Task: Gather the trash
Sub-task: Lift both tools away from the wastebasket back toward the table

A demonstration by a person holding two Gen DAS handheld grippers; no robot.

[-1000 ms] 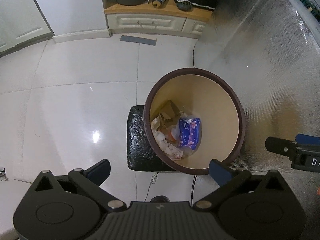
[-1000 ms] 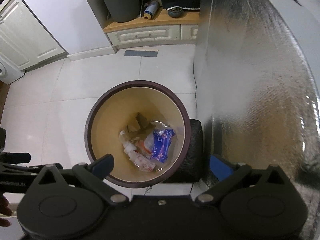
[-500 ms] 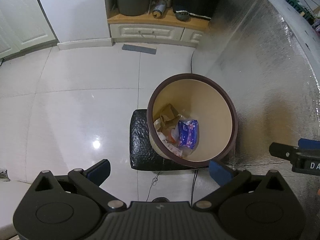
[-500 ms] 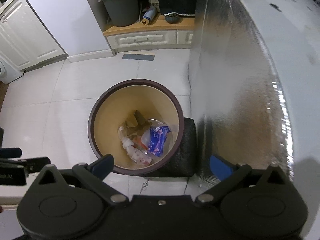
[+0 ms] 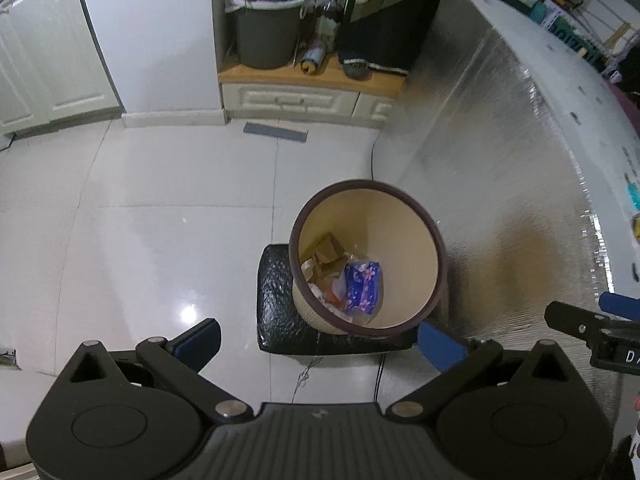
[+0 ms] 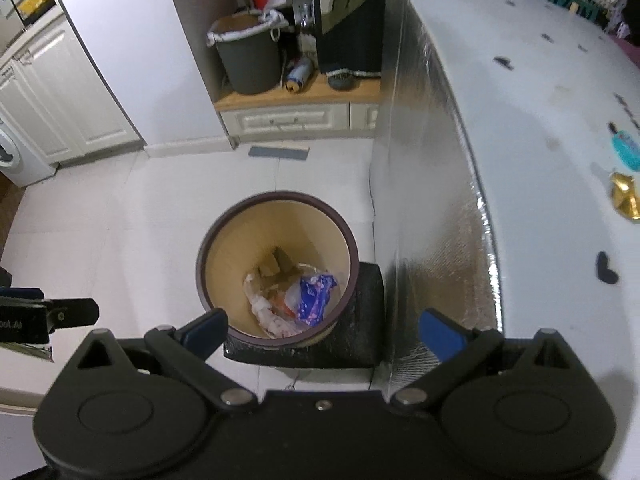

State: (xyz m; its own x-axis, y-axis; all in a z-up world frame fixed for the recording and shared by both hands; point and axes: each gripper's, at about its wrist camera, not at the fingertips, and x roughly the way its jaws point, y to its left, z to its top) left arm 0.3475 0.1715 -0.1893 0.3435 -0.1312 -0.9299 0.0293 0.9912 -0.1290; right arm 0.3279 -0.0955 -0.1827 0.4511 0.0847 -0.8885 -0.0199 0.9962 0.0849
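Note:
A round bin (image 5: 416,216) (image 6: 240,248), cream inside with a dark brown rim, stands on the white tiled floor beside a foil-clad table side. Inside lie a blue flowered wrapper (image 5: 362,286) (image 6: 314,294), brown cardboard scraps (image 5: 326,254) (image 6: 276,266) and crumpled white paper (image 6: 264,312). My left gripper (image 5: 318,344) hovers high above the bin, open and empty. My right gripper (image 6: 322,330) is also open and empty above the bin's near edge. On the white tabletop lie a gold wrapper (image 6: 624,198) and a teal wrapper (image 6: 626,148).
A black cushion (image 5: 280,304) (image 6: 360,336) sits under the bin. The foil table side (image 5: 500,184) (image 6: 424,184) rises on the right. A grey bucket (image 5: 264,28) (image 6: 248,56) stands on a wooden step at the back. A grey strip (image 5: 276,133) lies on the floor.
Both grippers have risen and pulled back from the bin, so it looks smaller and the tabletop has come into the right wrist view. Both stay open.

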